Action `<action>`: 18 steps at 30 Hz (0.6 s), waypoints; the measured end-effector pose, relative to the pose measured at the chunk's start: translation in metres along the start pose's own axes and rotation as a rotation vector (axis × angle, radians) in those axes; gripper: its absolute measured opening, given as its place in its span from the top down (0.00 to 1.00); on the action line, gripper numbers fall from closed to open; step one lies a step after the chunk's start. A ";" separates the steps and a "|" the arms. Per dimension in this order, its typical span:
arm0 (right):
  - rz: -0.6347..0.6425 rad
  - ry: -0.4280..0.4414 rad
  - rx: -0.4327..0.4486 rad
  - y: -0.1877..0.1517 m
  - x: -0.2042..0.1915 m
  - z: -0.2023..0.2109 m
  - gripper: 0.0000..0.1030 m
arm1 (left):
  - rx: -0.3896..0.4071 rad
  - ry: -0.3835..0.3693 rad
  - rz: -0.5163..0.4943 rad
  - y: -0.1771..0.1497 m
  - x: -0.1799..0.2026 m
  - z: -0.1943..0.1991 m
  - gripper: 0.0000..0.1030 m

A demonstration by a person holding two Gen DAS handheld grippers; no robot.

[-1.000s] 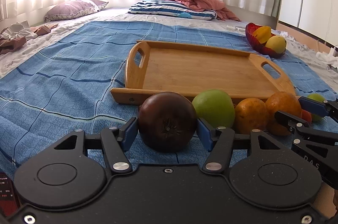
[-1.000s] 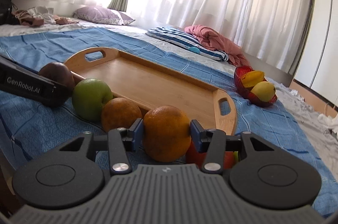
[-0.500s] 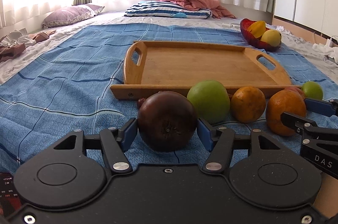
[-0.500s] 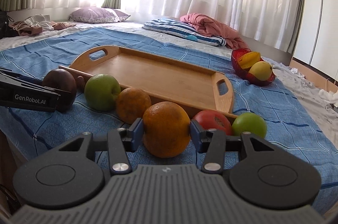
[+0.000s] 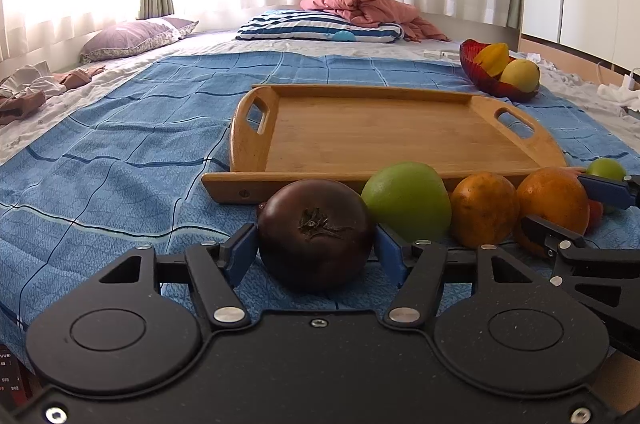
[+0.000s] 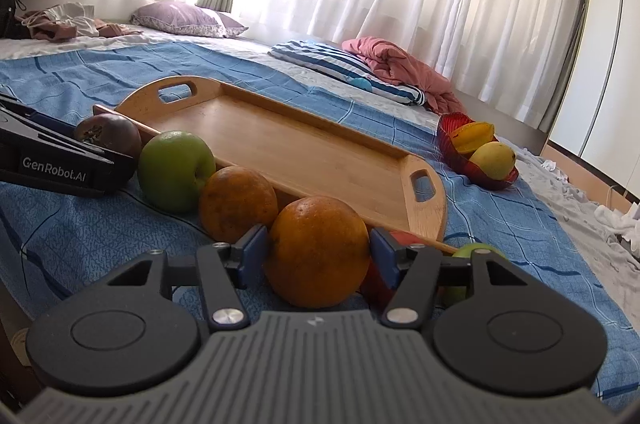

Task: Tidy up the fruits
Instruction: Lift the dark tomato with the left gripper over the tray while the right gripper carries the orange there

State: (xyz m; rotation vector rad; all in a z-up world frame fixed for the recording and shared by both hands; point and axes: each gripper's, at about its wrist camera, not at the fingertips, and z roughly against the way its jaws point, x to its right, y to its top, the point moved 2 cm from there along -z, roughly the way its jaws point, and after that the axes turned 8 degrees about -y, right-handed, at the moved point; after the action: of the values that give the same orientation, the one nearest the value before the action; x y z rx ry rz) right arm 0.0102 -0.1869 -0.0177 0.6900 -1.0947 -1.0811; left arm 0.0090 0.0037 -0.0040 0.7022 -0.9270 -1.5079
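A dark purple fruit [image 5: 316, 236] rests on the blue bedspread, and my left gripper [image 5: 316, 248] is shut on it, both blue pads against its sides. To its right a green apple [image 5: 406, 202] and an orange [image 5: 484, 210] lie in a row along the front rim of the wooden tray [image 5: 400, 136]. A second orange [image 6: 318, 252] sits on the bedspread between the pads of my right gripper [image 6: 318, 256]. Those jaws are opening, and a thin gap shows on each side. A red fruit [image 6: 400, 238] and a small green fruit [image 6: 476, 250] lie half hidden behind it.
A red bowl [image 5: 480, 72] holding a star fruit and a yellow mango stands beyond the tray's right handle. Pillows [image 5: 320, 28] and a pink blanket [image 5: 368, 6] lie at the far end of the bed. Clothes are piled at the far left.
My right gripper's pads have spread off the orange, which now rests on the bedspread. The left gripper still has the dark fruit between its pads, almost unmoved.
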 end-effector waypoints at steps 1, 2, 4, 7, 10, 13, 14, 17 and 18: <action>0.011 -0.007 0.003 0.000 -0.002 -0.001 0.30 | -0.001 0.001 0.001 0.000 0.000 -0.001 0.40; 0.020 -0.012 0.005 0.000 -0.003 -0.002 0.29 | 0.000 0.002 0.001 0.000 0.000 -0.001 0.39; 0.039 -0.024 0.008 0.000 -0.005 -0.005 0.27 | 0.005 0.002 0.000 -0.001 0.000 -0.001 0.39; 0.053 -0.024 0.018 -0.001 -0.007 -0.006 0.27 | 0.011 0.005 -0.006 -0.003 0.000 -0.001 0.37; 0.072 -0.025 0.021 -0.002 -0.008 -0.006 0.26 | -0.003 -0.009 -0.011 -0.004 -0.001 -0.002 0.37; 0.123 -0.015 0.010 -0.005 -0.011 -0.006 0.24 | -0.004 -0.017 -0.017 -0.007 -0.001 -0.001 0.37; 0.152 -0.021 0.013 -0.008 -0.013 -0.005 0.24 | -0.002 -0.017 -0.018 -0.007 -0.001 -0.001 0.37; 0.198 -0.034 0.020 -0.014 -0.017 -0.003 0.25 | 0.004 -0.013 -0.016 -0.007 0.000 -0.002 0.37; 0.188 -0.032 0.019 -0.014 -0.016 -0.003 0.25 | 0.002 -0.012 -0.015 -0.007 0.000 -0.002 0.37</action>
State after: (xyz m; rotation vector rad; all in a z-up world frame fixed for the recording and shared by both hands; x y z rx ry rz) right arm 0.0068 -0.1769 -0.0367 0.5742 -1.1743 -0.9244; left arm 0.0076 0.0031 -0.0109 0.7042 -0.9344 -1.5255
